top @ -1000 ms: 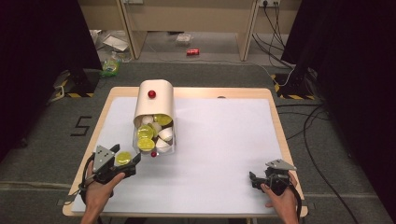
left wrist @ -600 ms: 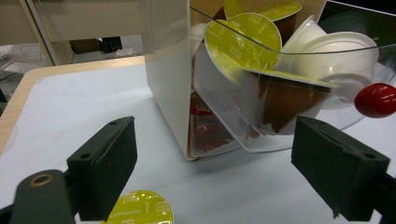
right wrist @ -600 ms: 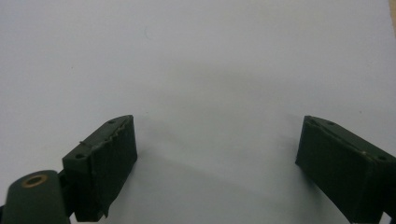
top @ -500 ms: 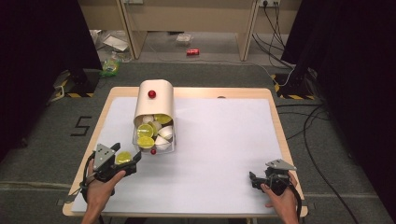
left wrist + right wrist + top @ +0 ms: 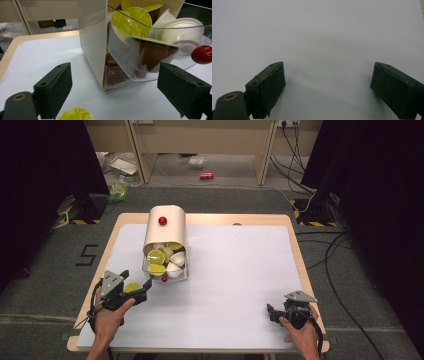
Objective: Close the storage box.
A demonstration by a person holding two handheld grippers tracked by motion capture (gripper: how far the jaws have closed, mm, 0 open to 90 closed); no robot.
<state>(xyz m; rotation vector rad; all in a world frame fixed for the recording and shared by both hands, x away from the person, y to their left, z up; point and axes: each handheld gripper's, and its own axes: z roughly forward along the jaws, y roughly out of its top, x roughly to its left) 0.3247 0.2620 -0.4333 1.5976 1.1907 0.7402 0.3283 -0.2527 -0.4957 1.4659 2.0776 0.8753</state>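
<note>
A: Nearest the person, at about seven o'clock on the table, the left gripper has its jaws spread wide, with one yellow-lidded capsule lying on the white sheet between them, not pinched.

B: And the other hand?

A: The right gripper rests at five o'clock, jaws also wide, nothing but bare sheet between them.

B: So which step is this?

A: I'd judge it the emptying of the dispenser, one capsule at a time. That capsule looks set down or about to be picked; I cannot tell which.

B: Where's the dispenser?

A: Just beyond the left gripper, toward eleven o'clock, with its clear drawer open and heaped with yellow-lidded and white capsules; a red knob sits at the drawer front.

B: Next move?

A: Probably closing squarely on the capsule's sides, or reaching forward into the drawer without knocking the heap.
</note>
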